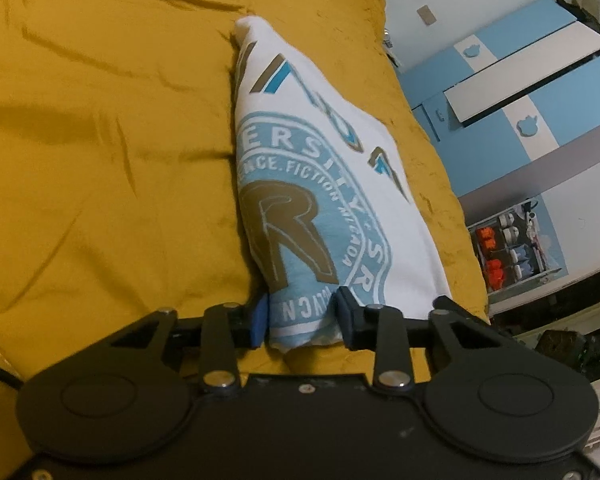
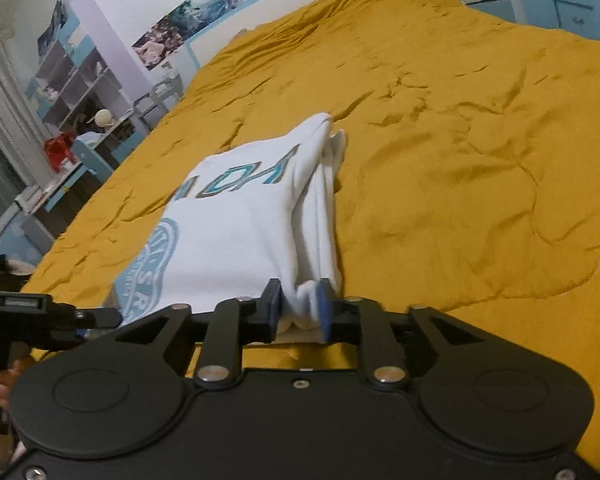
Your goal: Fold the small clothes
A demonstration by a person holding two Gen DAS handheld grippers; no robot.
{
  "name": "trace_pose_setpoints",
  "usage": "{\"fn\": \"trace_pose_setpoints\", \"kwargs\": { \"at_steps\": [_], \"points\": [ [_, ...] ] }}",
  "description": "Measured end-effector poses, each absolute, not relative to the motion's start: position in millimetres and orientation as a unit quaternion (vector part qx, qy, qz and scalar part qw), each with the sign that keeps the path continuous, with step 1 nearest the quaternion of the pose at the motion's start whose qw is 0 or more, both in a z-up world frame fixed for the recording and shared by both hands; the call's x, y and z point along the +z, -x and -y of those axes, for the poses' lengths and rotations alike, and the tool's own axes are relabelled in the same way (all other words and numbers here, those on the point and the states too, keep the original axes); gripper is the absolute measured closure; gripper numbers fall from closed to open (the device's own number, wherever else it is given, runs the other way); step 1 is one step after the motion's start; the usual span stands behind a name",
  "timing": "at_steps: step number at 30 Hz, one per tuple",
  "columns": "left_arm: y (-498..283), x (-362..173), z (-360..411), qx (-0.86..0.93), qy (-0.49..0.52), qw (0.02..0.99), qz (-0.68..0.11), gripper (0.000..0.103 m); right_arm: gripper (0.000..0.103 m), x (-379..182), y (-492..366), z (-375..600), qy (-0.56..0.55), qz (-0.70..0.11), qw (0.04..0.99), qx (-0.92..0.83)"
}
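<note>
On the near edge of the yellow bedspread (image 2: 460, 140), the white printed T-shirt (image 1: 332, 184) lies partly folded. My left gripper (image 1: 300, 316) pinches its near printed edge, and my right gripper (image 2: 298, 306) is clamped on the bunched layers at its near right corner. To fold well, I judge I should lift both corners level, keep the cloth taut between them, and carry it to the far end without letting layers slip. A cubby shelf (image 2: 72, 76) far left holds small items too blurred to name.

Shirt (image 1: 324, 200) print partly folded under, shelf items (image 1: 512, 248) too small to identify
</note>
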State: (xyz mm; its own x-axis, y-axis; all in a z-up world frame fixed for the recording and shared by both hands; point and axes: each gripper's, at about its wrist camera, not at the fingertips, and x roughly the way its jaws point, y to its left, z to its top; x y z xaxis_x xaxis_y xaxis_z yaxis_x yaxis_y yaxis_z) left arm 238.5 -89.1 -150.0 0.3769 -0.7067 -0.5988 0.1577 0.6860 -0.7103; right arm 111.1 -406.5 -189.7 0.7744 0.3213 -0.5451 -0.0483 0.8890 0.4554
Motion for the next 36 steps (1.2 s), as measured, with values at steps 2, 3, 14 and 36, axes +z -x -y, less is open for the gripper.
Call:
{"fn": "trace_pose_setpoints", "kwargs": {
  "at_steps": [2,3,14,36],
  "points": [
    [-239,-140,85,-0.278,0.274,0.791,-0.471,0.035,0.04,-179,-111,414,-0.219,-0.312,0.919,0.104],
    [-240,-134,82,-0.276,0.271,0.799,-0.46,0.023,0.04,-175,-112,416,-0.224,-0.306,0.919,0.11],
    [-322,-149,65,-0.27,0.362,0.76,-0.467,0.0,0.019,-185,-210,452,-0.337,-0.352,0.852,0.193],
    [-394,-191,125,-0.302,0.373,0.714,-0.51,0.0,0.01,-235,-286,419,-0.386,-0.395,0.794,0.253]
  ]
}}
